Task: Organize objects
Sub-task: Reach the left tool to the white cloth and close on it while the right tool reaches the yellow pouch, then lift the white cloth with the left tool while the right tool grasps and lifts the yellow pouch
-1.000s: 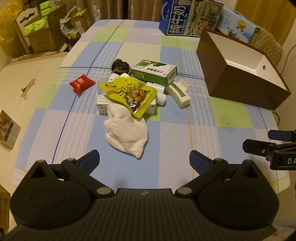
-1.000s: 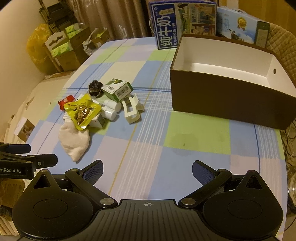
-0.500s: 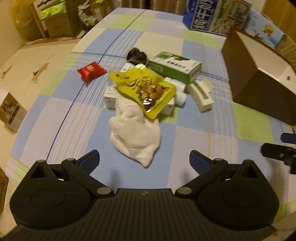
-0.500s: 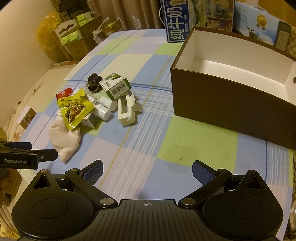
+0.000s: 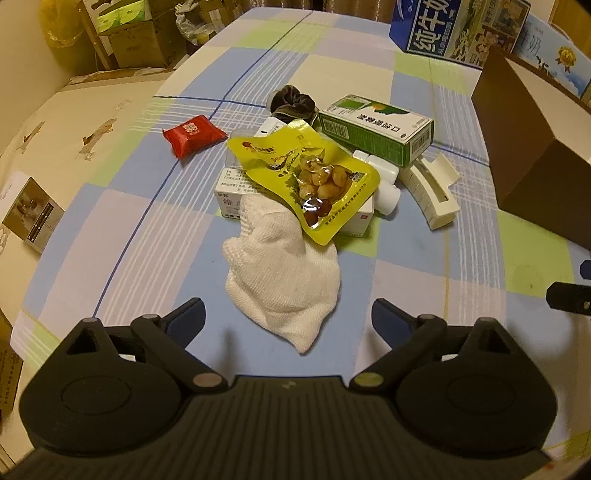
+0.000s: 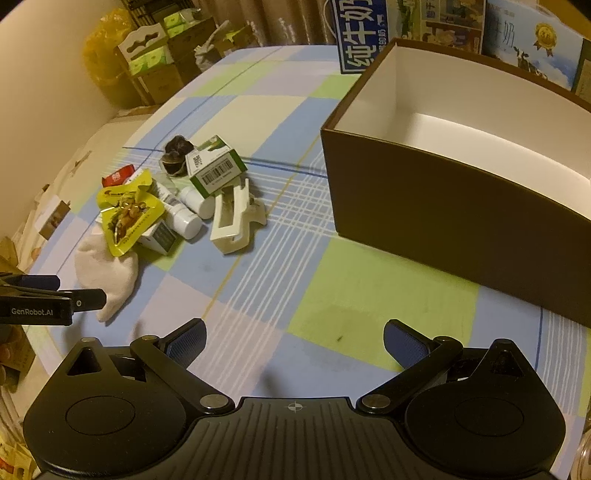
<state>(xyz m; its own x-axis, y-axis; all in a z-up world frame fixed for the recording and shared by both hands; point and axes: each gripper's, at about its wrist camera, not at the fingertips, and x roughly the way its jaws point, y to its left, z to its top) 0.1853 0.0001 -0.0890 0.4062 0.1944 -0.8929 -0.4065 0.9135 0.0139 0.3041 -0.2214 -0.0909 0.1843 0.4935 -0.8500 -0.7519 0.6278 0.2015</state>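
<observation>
A pile lies on the checked tablecloth: a white cloth (image 5: 284, 273), a yellow snack pouch (image 5: 310, 177), a green and white carton (image 5: 376, 129), a red packet (image 5: 194, 134), a cream hair claw (image 5: 432, 192), white bottles (image 5: 388, 184) and a dark scrunchie (image 5: 293, 103). My left gripper (image 5: 288, 319) is open, just short of the cloth's near tip. The brown box (image 6: 454, 206), white inside, stands open at the right. My right gripper (image 6: 293, 341) is open above bare cloth in front of that box. The pile (image 6: 166, 206) shows at its left.
Blue milk cartons (image 5: 454, 26) stand behind the brown box. Cardboard boxes (image 6: 155, 62) and a yellow bag (image 6: 99, 55) crowd the floor at the far left. A small box (image 5: 31, 214) lies off the table's left edge. The left gripper's finger (image 6: 55, 299) crosses the right wrist view.
Both grippers have moved forward. The left has closed in on the white cloth, which now lies between its fingertips' line. The brown box looms larger in the right wrist view.
</observation>
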